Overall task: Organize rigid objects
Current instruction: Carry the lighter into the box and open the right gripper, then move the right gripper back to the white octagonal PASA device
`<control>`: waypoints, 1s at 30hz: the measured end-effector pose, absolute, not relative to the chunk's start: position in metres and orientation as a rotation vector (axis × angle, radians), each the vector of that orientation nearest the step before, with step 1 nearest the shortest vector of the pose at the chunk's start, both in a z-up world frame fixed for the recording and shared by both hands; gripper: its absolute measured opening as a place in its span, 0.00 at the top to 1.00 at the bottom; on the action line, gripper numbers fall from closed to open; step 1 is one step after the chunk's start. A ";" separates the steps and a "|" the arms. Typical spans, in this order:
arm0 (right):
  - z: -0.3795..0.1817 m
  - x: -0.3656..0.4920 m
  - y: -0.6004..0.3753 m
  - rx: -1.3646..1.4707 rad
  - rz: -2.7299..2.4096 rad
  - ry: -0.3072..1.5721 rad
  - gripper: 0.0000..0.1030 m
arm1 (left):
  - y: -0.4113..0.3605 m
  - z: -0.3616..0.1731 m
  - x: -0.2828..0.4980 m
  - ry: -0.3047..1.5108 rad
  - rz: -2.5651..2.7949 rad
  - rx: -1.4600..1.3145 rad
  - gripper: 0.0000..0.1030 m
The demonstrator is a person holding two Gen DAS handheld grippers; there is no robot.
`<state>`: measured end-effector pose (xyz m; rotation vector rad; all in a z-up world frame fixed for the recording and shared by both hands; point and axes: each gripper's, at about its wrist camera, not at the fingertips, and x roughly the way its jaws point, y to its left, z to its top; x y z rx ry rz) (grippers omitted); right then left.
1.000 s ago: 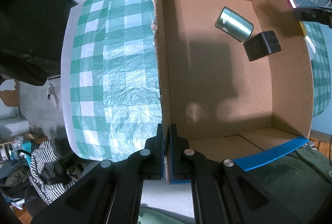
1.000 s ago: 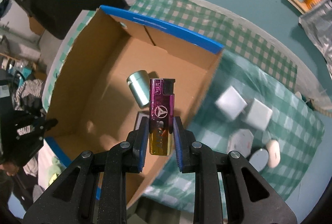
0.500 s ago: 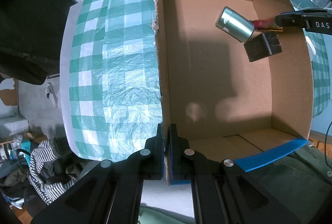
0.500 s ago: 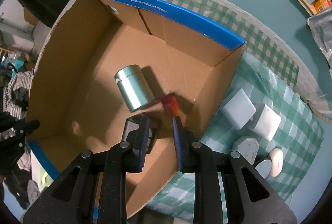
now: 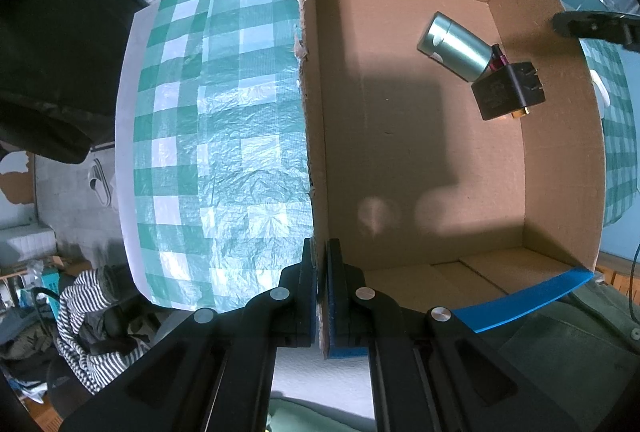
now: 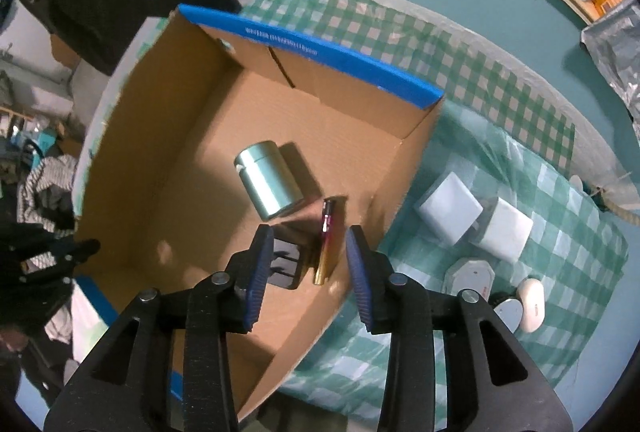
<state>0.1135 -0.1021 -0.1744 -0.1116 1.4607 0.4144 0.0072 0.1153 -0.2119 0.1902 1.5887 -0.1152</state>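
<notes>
Right tool (image 6: 307,272) opening over the brown corrugated cardboard box (image 5: 420,159); left tool (image 5: 320,288) pinching the box wall.

The box has blue-taped rims and stands on a worktop under a crinkled green-and-white checked plastic cloth (image 5: 224,135). On its floor lie a smooth silver metal cylinder (image 6: 268,183), a black boxy plug adapter (image 5: 506,93) and a slim magenta-and-gold translucent plastic lighter (image 6: 326,244), the lighter just beside both. The right tool's blue ribbed pads are spreading with nothing between them; the lighter lies below the gap. The left tool's pads press together on the box's ragged near side wall. Outside the box on the cloth sit 2 white square blocks (image 6: 448,207), a white hexagonal piece (image 6: 470,276) and a white oval piece (image 6: 530,300).
</notes>
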 end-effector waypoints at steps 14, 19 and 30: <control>-0.141 0.116 -0.155 -0.026 0.346 1.410 0.52 | 0.115 -0.212 0.008 1.590 -0.116 0.192 0.96; -0.151 0.121 -0.191 0.006 0.257 1.425 0.44 | 0.115 -0.212 0.008 1.591 -0.114 0.192 0.96; -0.230 0.125 -0.243 -0.016 0.154 1.566 0.41 | 0.114 -0.211 0.008 1.596 -0.107 0.199 0.96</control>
